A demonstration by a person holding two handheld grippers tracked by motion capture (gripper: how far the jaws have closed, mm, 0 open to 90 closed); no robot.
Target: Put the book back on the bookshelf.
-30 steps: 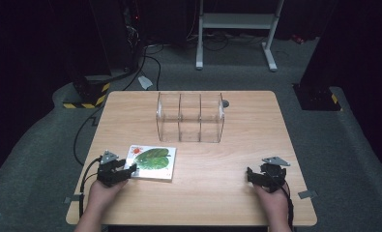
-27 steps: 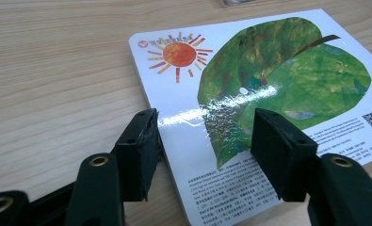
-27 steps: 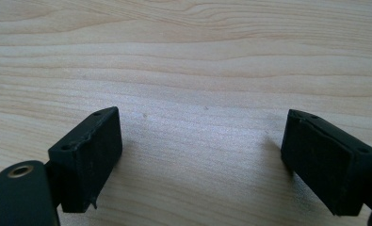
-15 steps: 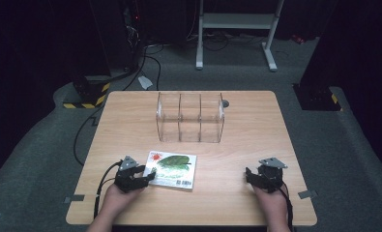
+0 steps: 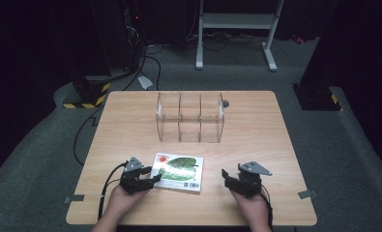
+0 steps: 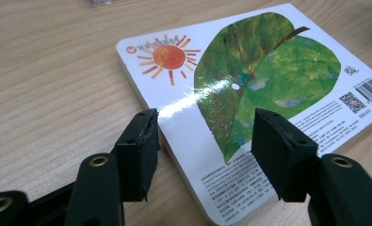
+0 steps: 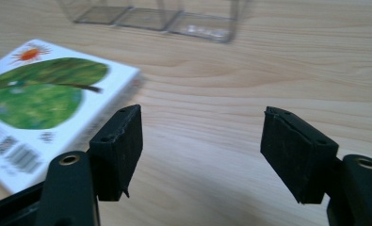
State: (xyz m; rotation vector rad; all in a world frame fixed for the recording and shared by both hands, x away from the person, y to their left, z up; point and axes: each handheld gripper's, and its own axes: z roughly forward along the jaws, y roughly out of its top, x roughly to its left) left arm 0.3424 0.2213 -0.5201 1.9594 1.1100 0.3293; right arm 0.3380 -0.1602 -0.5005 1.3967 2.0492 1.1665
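Observation:
A thin white book (image 5: 179, 170) with a green leaf and an orange sun on its cover lies flat near the table's front edge. My left gripper (image 5: 152, 177) stands open at the book's left end. In the left gripper view the book (image 6: 249, 94) has its near corner between the jaws of the left gripper (image 6: 205, 141), one jaw off the book's edge and the other over the cover. My right gripper (image 5: 229, 178) is open with nothing between its fingers, a short way right of the book. The right gripper view shows the book (image 7: 42, 89) left of the right gripper (image 7: 202, 141).
A clear plastic organizer (image 5: 191, 118) with three compartments stands at the middle back of the wooden table (image 5: 256, 125), also seen as the organizer (image 7: 155, 16) in the right gripper view. A small dark disc (image 5: 225, 103) lies behind it. Cables trail off the table's left side.
The book and my left gripper have moved together to the right and a little toward the person. My right gripper has stayed nearly in place.

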